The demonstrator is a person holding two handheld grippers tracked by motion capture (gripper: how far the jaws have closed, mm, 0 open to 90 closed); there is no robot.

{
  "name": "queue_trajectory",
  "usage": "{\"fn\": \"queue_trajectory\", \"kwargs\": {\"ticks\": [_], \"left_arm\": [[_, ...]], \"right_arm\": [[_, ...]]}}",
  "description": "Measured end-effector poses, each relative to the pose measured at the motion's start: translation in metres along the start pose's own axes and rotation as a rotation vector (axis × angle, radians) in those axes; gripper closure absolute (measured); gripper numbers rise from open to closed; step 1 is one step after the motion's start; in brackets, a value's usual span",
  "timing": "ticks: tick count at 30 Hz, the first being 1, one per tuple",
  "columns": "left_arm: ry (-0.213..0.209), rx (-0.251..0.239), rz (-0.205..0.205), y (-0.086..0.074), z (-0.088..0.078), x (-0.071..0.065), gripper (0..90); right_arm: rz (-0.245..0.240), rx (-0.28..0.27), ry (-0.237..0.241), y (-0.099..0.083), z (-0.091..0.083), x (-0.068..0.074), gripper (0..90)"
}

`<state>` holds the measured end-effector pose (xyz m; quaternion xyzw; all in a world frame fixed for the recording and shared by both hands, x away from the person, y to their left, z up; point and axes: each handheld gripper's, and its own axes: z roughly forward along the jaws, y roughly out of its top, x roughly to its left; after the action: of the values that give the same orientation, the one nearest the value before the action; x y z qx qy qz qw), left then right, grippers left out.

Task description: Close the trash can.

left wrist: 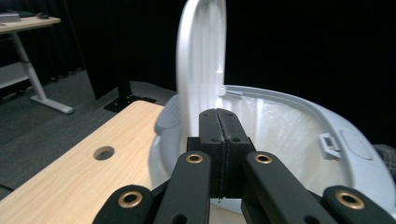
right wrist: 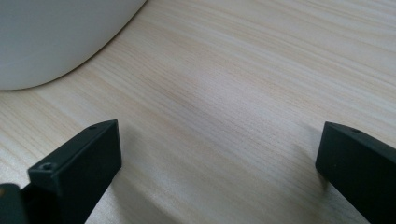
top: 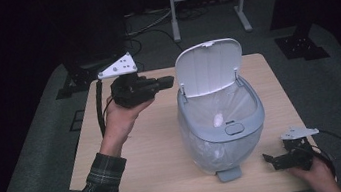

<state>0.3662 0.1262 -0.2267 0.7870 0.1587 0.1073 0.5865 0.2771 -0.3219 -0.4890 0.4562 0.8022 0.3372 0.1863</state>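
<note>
We count one bin mid-surface, one lid upright, one white lump inside. Two grippers: left gripper clenched empty beside lid, right gripper released, resting near bin.

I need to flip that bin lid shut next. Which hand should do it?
Probably left. The left gripper, jaws shut on nothing, is held up beside the raised lid of the bin, pointing at it. The right gripper rests open, low on the table near the bin's base.
</note>
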Motion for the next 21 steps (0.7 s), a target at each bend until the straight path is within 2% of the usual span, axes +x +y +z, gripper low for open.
{"fn": "queue_trajectory", "kwargs": {"ticks": [13, 21], "left_arm": [[0.048, -0.013, -0.007, 0.009, 0.011, 0.022, 89.9], [0.045, -0.037, -0.011, 0.015, 0.023, 0.034, 89.9]], "right_arm": [[0.001, -0.001, 0.001, 0.000, 0.000, 0.000, 0.0], [0.002, -0.001, 0.002, 0.000, 0.000, 0.000, 0.0]]}}
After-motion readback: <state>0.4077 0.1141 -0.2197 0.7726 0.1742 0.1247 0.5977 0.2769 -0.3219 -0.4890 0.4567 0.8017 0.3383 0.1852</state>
